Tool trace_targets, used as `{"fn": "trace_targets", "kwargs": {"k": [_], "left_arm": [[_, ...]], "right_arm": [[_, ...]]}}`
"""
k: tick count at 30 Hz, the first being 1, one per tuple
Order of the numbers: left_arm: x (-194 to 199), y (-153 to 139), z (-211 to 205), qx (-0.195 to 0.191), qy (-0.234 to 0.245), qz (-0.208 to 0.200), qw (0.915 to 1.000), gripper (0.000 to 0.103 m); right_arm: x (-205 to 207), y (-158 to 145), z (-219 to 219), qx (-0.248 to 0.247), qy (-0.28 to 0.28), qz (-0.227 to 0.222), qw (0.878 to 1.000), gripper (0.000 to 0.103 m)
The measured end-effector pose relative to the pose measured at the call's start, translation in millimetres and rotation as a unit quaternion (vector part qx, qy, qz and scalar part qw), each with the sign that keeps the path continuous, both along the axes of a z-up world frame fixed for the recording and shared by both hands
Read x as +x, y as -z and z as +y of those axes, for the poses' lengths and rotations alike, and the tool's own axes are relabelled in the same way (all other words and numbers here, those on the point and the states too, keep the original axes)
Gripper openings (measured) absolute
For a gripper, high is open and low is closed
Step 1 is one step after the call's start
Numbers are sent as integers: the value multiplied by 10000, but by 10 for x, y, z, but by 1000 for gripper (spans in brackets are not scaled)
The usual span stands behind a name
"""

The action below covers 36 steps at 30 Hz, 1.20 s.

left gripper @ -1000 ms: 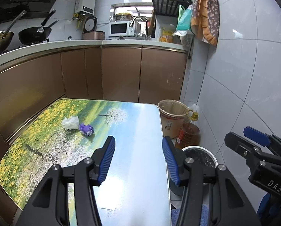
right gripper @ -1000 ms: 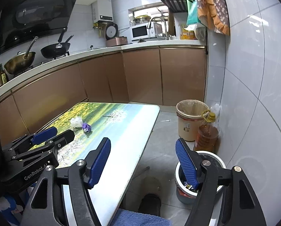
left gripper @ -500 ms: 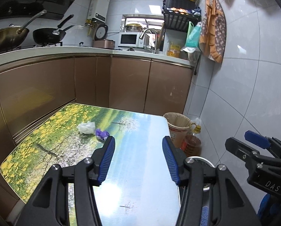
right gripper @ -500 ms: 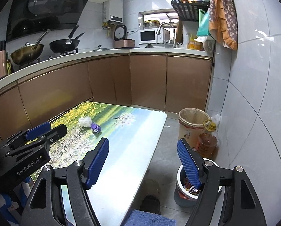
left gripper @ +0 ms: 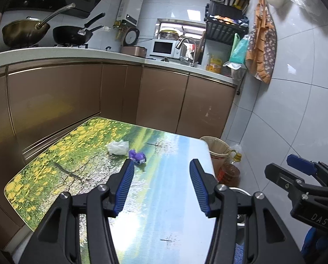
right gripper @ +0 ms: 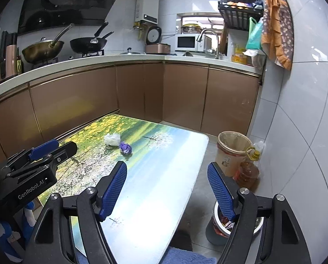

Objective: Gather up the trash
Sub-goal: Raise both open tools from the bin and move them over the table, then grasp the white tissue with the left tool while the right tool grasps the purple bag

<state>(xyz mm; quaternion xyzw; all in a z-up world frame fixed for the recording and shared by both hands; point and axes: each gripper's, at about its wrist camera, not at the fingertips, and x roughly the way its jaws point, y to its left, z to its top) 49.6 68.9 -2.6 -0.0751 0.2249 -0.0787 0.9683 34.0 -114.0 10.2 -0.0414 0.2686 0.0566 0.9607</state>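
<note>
While both tools hover above a low table [left gripper: 181,231] printed with a meadow scene, two scraps of trash lie untouched on its far half: a crumpled white wrapper [left gripper: 118,147] and, touching it on the near side, a crumpled purple wrapper [left gripper: 137,156]. From the right wrist camera the same pair appears, white wrapper [right gripper: 112,139] and purple wrapper [right gripper: 125,147], well ahead of the fingers. The left gripper [left gripper: 161,184] has its blue-padded jaws spread wide with nothing between them, and the purple scrap sits just beyond its left fingertip. The right gripper [right gripper: 167,188] is likewise spread wide and empty, held over the table's right edge and the floor. Each tool shows in the other's view, the right gripper [left gripper: 300,176] at the right margin and the left gripper [right gripper: 45,151] at the left. Beside the table, a tan lined waste bin [right gripper: 233,149] stands on the floor by the tiled wall, with an amber oil bottle [right gripper: 248,172] next to it. Nearer the right fingers, a white-rimmed bin [right gripper: 216,226] holds litter. Brown cabinets [left gripper: 164,101] line the kitchen behind.
</note>
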Motion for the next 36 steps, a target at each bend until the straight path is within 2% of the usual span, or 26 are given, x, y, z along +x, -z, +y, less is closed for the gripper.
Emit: {"fn": "trace_targets", "kwargs": {"k": [9,16,21,25,30,36], "left_arm": [[355,294,250,-70,-149,420,9990,51],[885,666,708,-87,-300,904,9954,51],[1331,840,1067,32,-302,1014,9944,51],[1771,972,1219,79,-74,1195,9928,51],[2299,1071,1194,-3,571,1302,9898,51],[2797,1135,1100,187,1103,1342,9846,51]], "right_arm": [[306,223,132,-16,-178,353,9992,75],[797,518,319,-16,-441,724,9964,75],[1229,770,561,28,-759,963,9925,75],[1634,964,752,164,-1066,1118,9879,75],[2086,1171,949,214,-1423,1230,9819,75],[2470,1422,1073,188,-1750,1352,9751,75]]}}
